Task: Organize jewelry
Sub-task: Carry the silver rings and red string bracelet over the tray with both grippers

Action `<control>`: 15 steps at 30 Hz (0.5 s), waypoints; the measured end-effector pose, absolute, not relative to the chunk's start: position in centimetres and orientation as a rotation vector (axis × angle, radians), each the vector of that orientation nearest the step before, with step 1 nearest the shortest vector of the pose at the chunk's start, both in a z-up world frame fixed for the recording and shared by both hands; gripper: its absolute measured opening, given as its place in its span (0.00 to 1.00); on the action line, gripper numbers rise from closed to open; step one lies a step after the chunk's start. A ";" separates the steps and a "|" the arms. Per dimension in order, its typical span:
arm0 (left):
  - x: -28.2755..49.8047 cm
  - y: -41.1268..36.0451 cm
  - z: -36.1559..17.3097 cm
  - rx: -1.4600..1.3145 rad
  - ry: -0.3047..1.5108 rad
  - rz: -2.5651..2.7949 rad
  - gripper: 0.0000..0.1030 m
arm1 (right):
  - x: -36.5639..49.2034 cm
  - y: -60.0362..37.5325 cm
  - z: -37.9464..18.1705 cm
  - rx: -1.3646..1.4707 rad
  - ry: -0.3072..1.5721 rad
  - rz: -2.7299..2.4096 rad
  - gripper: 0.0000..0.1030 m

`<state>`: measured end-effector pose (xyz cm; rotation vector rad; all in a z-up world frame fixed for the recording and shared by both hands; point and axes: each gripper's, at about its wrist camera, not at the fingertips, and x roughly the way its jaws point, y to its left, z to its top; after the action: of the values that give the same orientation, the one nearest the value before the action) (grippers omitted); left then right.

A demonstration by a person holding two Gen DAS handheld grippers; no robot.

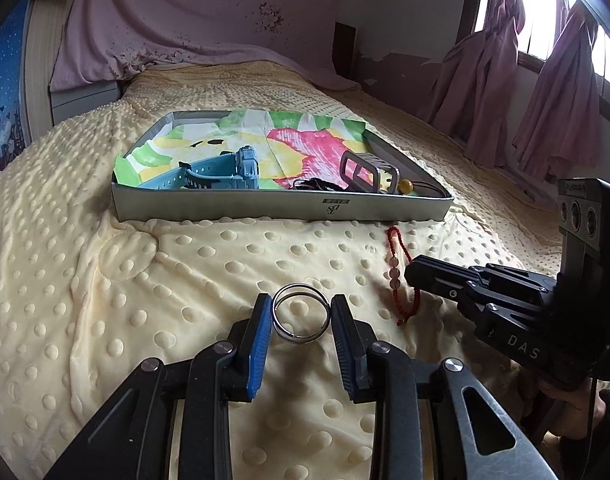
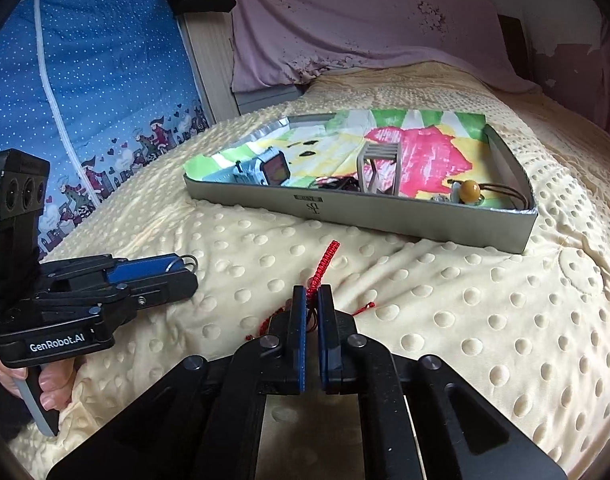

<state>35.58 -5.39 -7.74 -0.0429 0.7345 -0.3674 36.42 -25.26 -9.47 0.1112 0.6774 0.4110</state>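
Note:
A double silver ring (image 1: 301,314) lies on the cream dotted blanket, and my left gripper (image 1: 300,300) is shut on it, one blue pad against each side. In the right wrist view the left gripper (image 2: 185,268) shows at the left with the ring (image 2: 191,262) at its tip. A red cord bracelet (image 1: 401,248) with pinkish beads lies to the right. My right gripper (image 2: 312,290) is shut on this bracelet (image 2: 329,254), whose cord sticks out ahead of the pads. The right gripper's tip (image 1: 411,276) rests on the beads.
A grey tray (image 1: 281,204) lined with bright paper sits further up the bed. It holds a blue watch (image 1: 225,172), a grey rectangular frame (image 1: 365,172), an amber bead on a cord (image 2: 469,191) and dark cords. Pink curtains (image 1: 545,92) hang right; a hand (image 2: 53,384) grips the left handle.

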 end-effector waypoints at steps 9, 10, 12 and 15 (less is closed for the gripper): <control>35.7 -6.0 -6.4 -0.048 0.695 -0.351 0.27 | 35.7 -25.9 -8.0 0.136 0.600 0.406 0.05; 35.7 -6.1 -6.1 -0.053 0.687 -0.349 0.27 | 35.6 -26.0 -7.8 0.139 0.591 0.405 0.05; 35.9 -6.3 -5.7 -0.062 0.674 -0.349 0.27 | 35.5 -26.4 -7.2 0.148 0.571 0.401 0.05; 36.5 -6.7 -5.1 -0.081 0.656 -0.346 0.27 | 35.5 -27.1 -6.2 0.166 0.533 0.389 0.05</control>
<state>36.49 -6.68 -5.09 -0.0805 0.6558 -0.3464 35.47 -27.07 -6.17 0.1658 0.5327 0.3889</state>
